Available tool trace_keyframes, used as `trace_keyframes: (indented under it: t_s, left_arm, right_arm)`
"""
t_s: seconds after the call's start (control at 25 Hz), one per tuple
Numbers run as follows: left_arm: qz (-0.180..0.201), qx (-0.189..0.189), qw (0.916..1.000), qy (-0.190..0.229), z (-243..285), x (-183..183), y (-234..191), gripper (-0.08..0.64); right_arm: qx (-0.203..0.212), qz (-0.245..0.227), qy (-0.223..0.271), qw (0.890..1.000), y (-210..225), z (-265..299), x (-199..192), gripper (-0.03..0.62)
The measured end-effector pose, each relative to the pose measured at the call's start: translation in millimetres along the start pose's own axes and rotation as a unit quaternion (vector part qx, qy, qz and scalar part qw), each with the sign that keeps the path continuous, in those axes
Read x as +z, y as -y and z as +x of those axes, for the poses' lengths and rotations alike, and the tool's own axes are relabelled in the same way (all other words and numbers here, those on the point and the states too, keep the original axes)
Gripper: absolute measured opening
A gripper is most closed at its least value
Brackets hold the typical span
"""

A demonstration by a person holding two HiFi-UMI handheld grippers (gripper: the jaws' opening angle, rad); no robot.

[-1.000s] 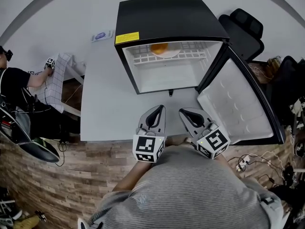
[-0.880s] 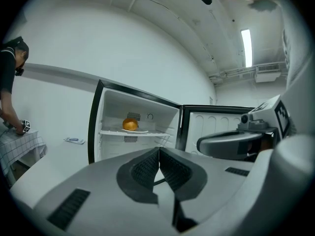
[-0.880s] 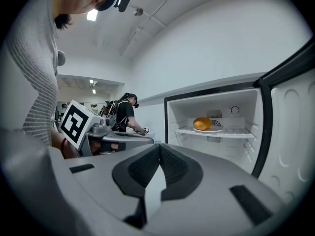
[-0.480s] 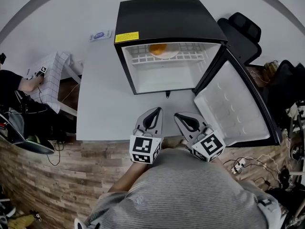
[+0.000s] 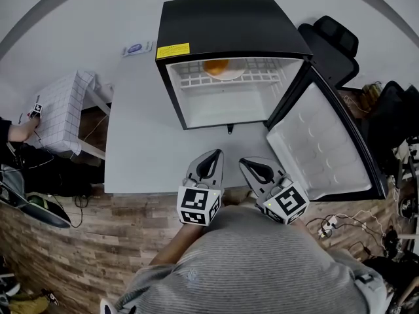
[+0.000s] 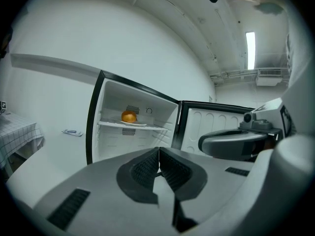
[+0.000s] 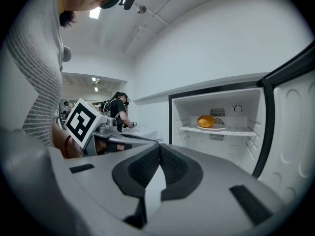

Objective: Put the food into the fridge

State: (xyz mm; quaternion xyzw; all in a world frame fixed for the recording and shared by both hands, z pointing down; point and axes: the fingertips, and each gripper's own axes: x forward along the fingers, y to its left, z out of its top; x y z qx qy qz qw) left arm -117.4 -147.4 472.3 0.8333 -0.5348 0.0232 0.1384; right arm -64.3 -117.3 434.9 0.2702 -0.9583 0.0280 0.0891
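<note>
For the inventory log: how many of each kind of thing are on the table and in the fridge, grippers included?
mini fridge: 1
bread roll: 1
plate: 1
blue-and-white packet: 1
grippers: 2 (left gripper, right gripper)
Total: 6

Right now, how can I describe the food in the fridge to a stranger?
Find the black fridge with its door open. On its upper shelf lies a pale plate; the food is the round orange lump on it, the only coloured thing inside.
</note>
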Motion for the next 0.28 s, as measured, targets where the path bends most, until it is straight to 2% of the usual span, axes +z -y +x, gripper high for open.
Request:
trace_keyframes:
  t_s: [0.28]
  left_arm:
    - [0.012, -0.020, 0.9997, -0.002, 2.6, -0.2, 12.0, 0.012]
  right_arm:
    - [0.001, -0.005, 0.000, 1.000, -0.1, 2.3, 1.6, 0.012]
